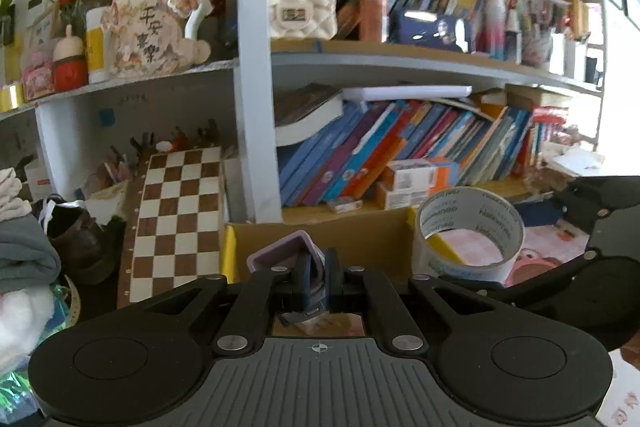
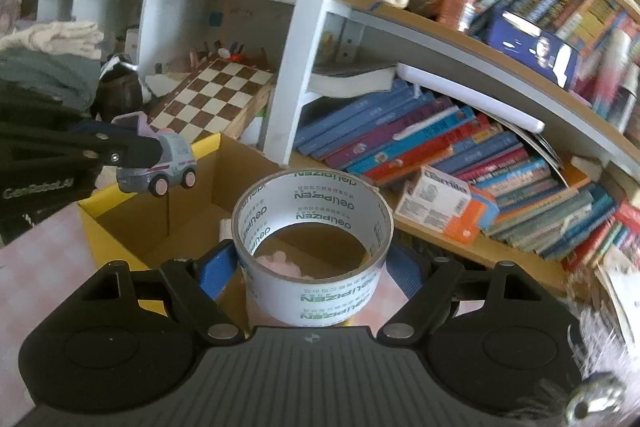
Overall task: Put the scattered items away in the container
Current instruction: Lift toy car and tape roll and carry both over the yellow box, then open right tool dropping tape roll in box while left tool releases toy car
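An open cardboard box (image 2: 192, 211) with yellow flaps stands on the floor in front of the bookshelf; it also shows in the left wrist view (image 1: 320, 231). My left gripper (image 1: 317, 275) is shut on a small grey toy car (image 2: 160, 167) with pink wheels and holds it above the box's left side. My right gripper (image 2: 312, 263) is shut on a roll of clear tape (image 2: 312, 247), held above the box's right edge. The roll also shows in the left wrist view (image 1: 468, 231).
A cluttered bookshelf (image 2: 440, 155) of leaning books stands right behind the box. A chessboard (image 1: 176, 219) leans at the left. Folded clothes (image 1: 20, 251) lie far left. A pink patterned mat (image 2: 36, 267) covers the floor.
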The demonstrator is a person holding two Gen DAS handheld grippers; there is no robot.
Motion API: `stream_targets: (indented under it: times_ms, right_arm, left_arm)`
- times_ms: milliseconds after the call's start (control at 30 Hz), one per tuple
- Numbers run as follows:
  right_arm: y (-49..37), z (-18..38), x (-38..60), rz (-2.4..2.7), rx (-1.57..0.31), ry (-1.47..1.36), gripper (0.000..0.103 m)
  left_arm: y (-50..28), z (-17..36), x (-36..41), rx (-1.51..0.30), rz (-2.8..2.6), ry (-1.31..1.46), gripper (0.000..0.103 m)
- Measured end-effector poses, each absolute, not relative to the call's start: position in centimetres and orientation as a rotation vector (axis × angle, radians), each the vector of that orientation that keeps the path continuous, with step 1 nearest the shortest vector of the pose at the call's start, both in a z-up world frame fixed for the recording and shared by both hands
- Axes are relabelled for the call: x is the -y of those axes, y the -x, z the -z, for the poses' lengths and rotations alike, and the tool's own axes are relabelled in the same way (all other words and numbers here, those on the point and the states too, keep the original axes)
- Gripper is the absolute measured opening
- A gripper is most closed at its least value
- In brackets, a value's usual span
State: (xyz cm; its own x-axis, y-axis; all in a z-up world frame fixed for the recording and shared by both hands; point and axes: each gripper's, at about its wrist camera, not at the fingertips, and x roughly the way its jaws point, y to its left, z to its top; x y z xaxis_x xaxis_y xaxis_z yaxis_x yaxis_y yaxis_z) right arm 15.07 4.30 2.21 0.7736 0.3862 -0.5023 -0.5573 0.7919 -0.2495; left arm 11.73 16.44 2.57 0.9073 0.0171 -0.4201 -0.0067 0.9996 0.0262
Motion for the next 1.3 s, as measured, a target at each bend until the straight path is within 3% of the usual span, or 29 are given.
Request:
stream_targets:
  times_ms: [1300]
  right_arm:
    - [-24.9,4.1,-10.9,-0.637,-0.627,0.619,0.080]
  left_arm:
    - [-19.3,3.6,-17.9,-0.643,0.000,-0.126,0.005]
